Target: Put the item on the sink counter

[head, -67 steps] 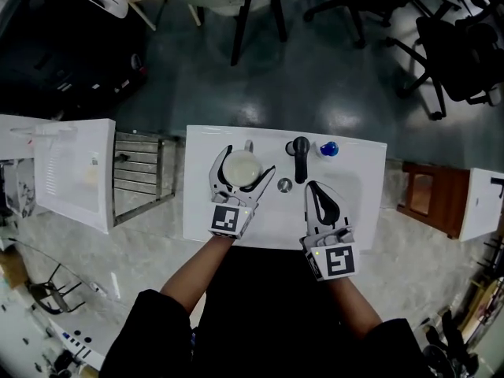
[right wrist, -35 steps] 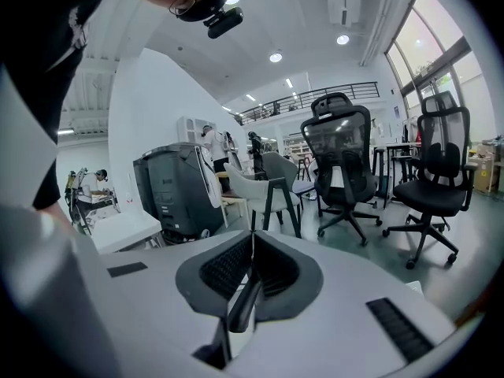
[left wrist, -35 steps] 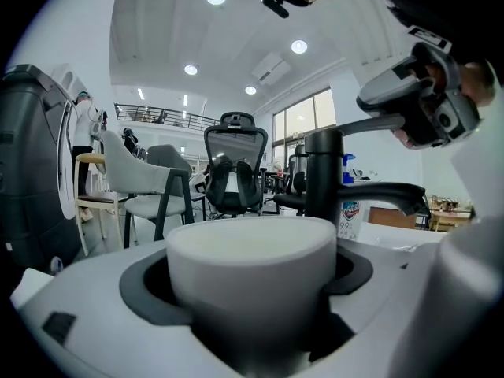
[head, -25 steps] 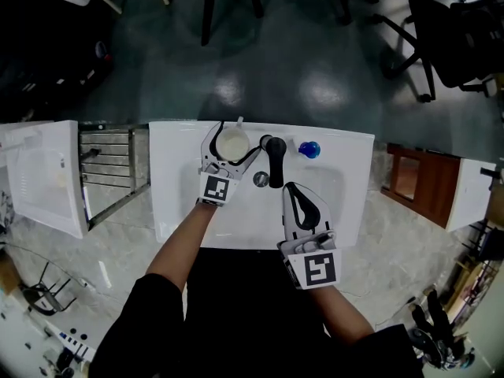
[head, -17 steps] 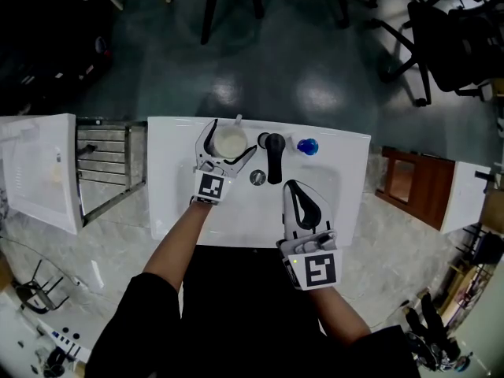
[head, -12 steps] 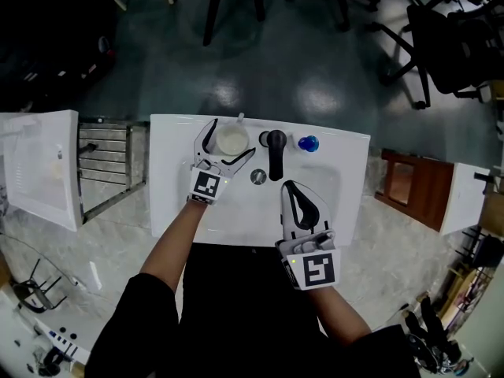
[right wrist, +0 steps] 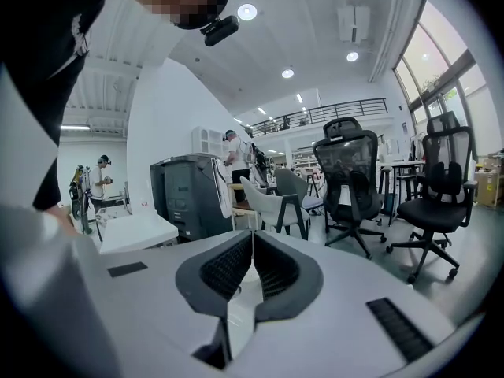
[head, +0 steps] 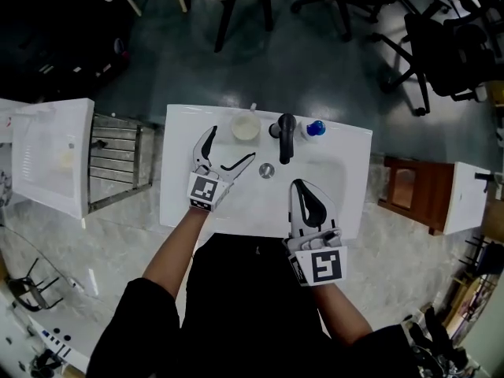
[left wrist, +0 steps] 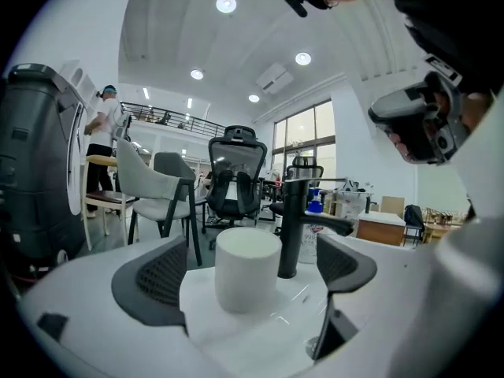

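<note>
Left gripper view: the white cup [left wrist: 246,266] is set upright on the table [head: 177,160], clear of the left claw [head: 232,143], just opened wide; the right claw [head: 300,184] is held shut, empty.

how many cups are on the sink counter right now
1. The white cup stands on the sink counter's back ledge, just left of the black faucet; a blue-capped bottle is on the faucet's other side. No other cup shows.
</note>
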Demonstrator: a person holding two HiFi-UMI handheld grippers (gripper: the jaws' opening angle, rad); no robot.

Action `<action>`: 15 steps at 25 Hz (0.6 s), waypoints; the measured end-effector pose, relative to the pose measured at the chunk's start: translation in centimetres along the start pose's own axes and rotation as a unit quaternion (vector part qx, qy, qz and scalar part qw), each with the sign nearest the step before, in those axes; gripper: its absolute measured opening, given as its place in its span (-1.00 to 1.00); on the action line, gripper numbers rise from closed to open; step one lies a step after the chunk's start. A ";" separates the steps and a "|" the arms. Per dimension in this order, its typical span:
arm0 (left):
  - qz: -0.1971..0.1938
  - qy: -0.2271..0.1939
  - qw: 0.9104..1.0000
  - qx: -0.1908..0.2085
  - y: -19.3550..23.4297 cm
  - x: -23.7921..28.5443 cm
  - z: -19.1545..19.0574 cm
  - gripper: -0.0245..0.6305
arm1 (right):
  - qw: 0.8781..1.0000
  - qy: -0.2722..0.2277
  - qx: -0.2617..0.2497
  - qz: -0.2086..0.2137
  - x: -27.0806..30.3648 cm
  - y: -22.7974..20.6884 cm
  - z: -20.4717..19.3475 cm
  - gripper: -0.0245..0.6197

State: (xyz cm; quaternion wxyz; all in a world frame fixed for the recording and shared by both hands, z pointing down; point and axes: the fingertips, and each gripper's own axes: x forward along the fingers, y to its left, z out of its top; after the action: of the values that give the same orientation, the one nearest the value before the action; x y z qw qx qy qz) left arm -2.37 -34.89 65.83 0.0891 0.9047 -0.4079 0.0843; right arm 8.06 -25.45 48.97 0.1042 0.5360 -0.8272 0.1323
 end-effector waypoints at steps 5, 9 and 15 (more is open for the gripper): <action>0.024 0.000 0.999 -0.025 -2.0 -6.7 2.1 0.61 | 1.000 -0.017 0.001 0.009 -3.4 2.8 -0.4 -0.82; 0.054 -0.013 0.997 -0.046 -4.7 -14.2 4.6 0.61 | 0.999 -0.020 -0.020 0.023 -6.5 6.6 -0.7 -0.82; 0.071 -0.039 0.993 -0.091 -9.8 -26.6 7.1 0.61 | 0.999 -0.032 -0.026 0.030 -13.1 13.5 -1.0 -0.82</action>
State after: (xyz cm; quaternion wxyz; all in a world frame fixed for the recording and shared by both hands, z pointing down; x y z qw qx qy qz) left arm -11.81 -10.92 52.08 0.1490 0.8640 -0.4807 0.0178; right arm 1.03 -8.59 44.32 0.0880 0.5118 -0.8491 0.0966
